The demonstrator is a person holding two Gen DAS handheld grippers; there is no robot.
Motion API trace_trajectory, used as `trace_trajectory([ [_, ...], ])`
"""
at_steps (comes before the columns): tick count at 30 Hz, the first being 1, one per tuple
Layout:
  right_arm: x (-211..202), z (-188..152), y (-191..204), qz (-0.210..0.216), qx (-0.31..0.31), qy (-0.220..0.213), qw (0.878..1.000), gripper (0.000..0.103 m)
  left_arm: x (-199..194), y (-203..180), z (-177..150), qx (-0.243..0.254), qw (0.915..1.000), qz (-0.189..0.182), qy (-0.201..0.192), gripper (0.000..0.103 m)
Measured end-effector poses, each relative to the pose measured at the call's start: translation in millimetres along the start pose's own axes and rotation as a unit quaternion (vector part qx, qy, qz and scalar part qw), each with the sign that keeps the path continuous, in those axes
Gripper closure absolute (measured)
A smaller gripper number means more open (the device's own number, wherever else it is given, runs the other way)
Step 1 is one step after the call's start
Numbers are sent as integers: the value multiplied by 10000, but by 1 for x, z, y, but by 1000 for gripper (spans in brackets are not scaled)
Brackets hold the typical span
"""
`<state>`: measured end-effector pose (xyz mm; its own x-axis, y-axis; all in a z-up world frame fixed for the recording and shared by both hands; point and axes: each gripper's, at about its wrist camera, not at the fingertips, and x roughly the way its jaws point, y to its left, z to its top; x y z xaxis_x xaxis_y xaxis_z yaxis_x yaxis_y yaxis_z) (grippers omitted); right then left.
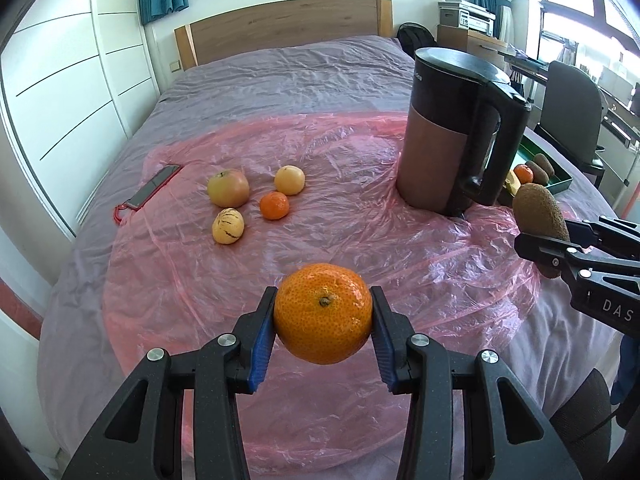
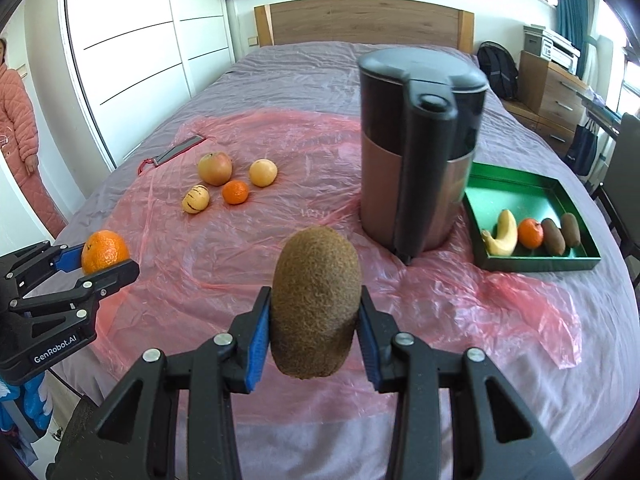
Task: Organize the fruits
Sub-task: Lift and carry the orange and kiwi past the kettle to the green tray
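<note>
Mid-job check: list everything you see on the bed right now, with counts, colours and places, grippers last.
plastic sheet: 1, pink, spread over bed
kettle: 1, black and brown, upright beside tray
tray: 1, green, right of kettle, holding banana, mandarin, two kiwis
loose fruit: 4, yellow to orange, grouped far left on sheet
phone: 1, dark, sheet's far left edge
mandarin: 1, orange, in left gripper
kiwi: 1, brown, in right gripper

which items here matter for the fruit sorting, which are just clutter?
Job: orange in left gripper; kiwi in right gripper; four loose fruits; green tray.
Clutter: kettle; phone; pink plastic sheet.
</note>
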<state>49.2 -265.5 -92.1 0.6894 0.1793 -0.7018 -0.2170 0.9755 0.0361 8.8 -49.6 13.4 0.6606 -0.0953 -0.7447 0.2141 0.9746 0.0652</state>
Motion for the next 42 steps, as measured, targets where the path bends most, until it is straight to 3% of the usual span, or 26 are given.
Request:
trace_trajectory([
  [10,-27,-25,-48,-80,353,-154,9992,84,-17,-55,3,468,9989,11,-43,64],
  [19,-53,-48,-108,-363,772,-360,9957,84,-21,-131,13,1143,9932,-213,-46,64],
  [35,-74,-97,-223,-805,1762,-500,9798,84,-3,-244,32,1988,9781,-612,64,64],
  [42,-68,-104,-256,-975,1996,-560,9734,84,17,-279,55,2107,9749,-715,96,64],
])
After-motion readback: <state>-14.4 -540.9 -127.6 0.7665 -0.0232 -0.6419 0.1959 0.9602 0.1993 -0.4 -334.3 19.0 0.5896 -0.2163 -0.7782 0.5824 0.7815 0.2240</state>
